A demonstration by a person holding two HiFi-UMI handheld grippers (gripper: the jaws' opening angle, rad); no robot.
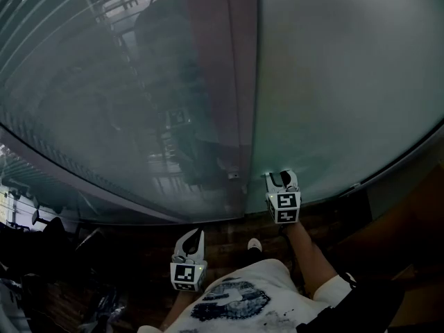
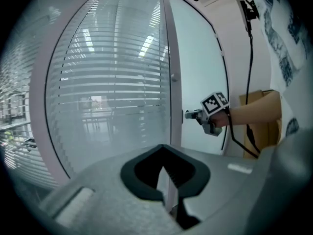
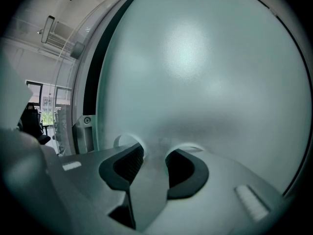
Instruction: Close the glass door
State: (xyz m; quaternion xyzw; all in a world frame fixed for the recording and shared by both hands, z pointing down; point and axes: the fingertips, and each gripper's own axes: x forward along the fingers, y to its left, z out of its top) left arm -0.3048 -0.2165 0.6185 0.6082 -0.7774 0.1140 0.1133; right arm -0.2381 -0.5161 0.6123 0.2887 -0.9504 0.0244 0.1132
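Observation:
The frosted glass door (image 1: 347,82) fills the right half of the head view, and its left edge meets a grey upright frame (image 1: 232,82). My right gripper (image 1: 281,177) has its tips against the glass low down, close to that edge. In the right gripper view its jaws (image 3: 154,153) stand apart with only frosted glass (image 3: 195,82) ahead and nothing between them. A dark strip (image 3: 93,82) and a metal bracket (image 3: 84,131) run along the door's left edge. My left gripper (image 1: 193,233) hangs lower and nearer me, off the glass. Its jaws (image 2: 168,173) are shut and empty, pointing at the frame (image 2: 172,82).
A window with horizontal blinds (image 2: 107,82) stands left of the frame. My shoe (image 1: 254,244) is on the dark wooden floor at the door's foot. Dark furniture (image 1: 41,241) sits at lower left. A cardboard box (image 2: 259,126) and a hanging black cable (image 2: 250,58) are at the right.

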